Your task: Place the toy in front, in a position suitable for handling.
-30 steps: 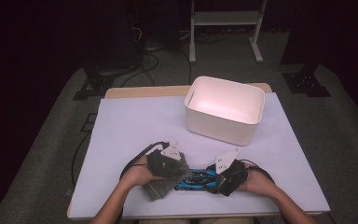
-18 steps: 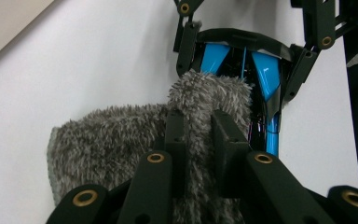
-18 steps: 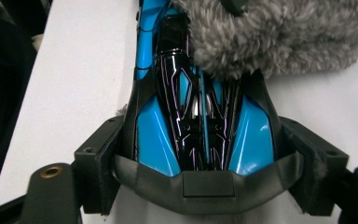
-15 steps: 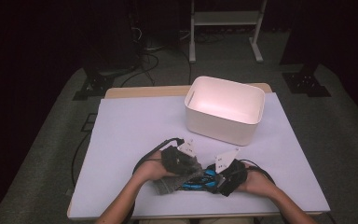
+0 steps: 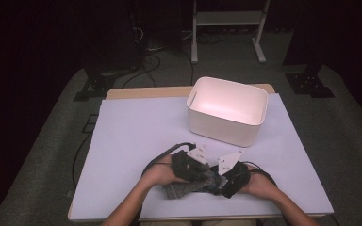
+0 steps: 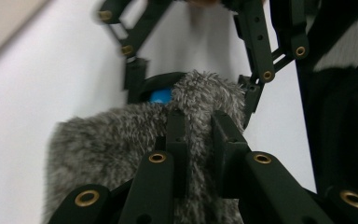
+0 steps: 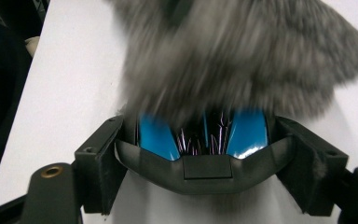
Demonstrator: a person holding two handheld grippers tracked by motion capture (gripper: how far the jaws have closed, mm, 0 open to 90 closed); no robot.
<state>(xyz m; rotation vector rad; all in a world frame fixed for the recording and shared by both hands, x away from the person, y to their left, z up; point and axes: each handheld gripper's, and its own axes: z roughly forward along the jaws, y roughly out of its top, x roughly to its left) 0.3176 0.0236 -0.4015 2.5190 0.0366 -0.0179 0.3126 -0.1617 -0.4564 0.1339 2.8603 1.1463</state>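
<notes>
A table [image 5: 136, 136] covered by a pale lilac-white sheet is seen from above, with a strip of bare wood exposed along its far edge. On its far right part a white rectangular bin [image 5: 227, 110] is set, open at the top; its pale inner walls are lit, and nothing can be made out inside it.

At the near edge, just in front of the person, a grey fuzzy cloth [image 5: 185, 188] is held between the two grippers. Its pile is long and shaggy, mottled light and dark grey, and in the left gripper view the cloth [image 6: 121, 140] is seen bunched into a soft mound over the white surface.

The left gripper [image 5: 194, 170] is clamped on the cloth: in its own view its two black jaws stand close together with a fold of the fur pinched between them.

The right gripper [image 5: 221, 181] is closed around a black and blue object [image 7: 200, 140], whose glossy blue panels and dark curved frame are pressed between the widely spread pads. What this object is cannot be told. The cloth [image 7: 242, 51] is draped over its far end, touching it.
</notes>
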